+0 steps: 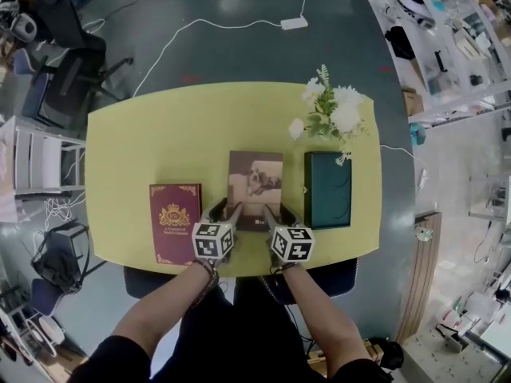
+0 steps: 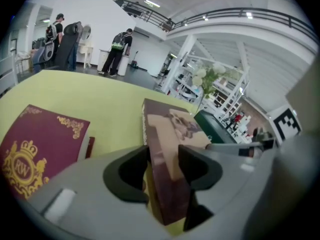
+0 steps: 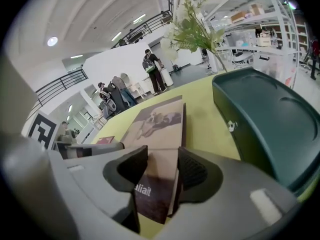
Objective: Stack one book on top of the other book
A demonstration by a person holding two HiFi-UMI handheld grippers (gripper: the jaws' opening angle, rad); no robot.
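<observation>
Yellow-green is the table top (image 1: 144,134), and three flat things lie on it in a row. At the far left is the dark red book (image 1: 175,223) with a gold crest on its cover. It lies flat near the front edge, and nothing touches it.

Just to the right of it comes the left gripper (image 1: 226,211). In the left gripper view the near left corner of the brown book (image 1: 255,183) stands between its two pads, and both pads press on it. This brown book has a picture of a dog on the cover. It is in the middle of the table, between the red book and the case and apart from both. Whether its near edge is off the table, I cannot tell.

The right gripper (image 1: 274,212) is at the book's near right corner. In the right gripper view its pads pinch that corner in the same way, one over the cover and one at the page edge.

Further right lies a dark green case (image 1: 327,189) with a small clasp, flat on the table. Behind it, at the far right corner, stand white flowers (image 1: 335,110).
</observation>
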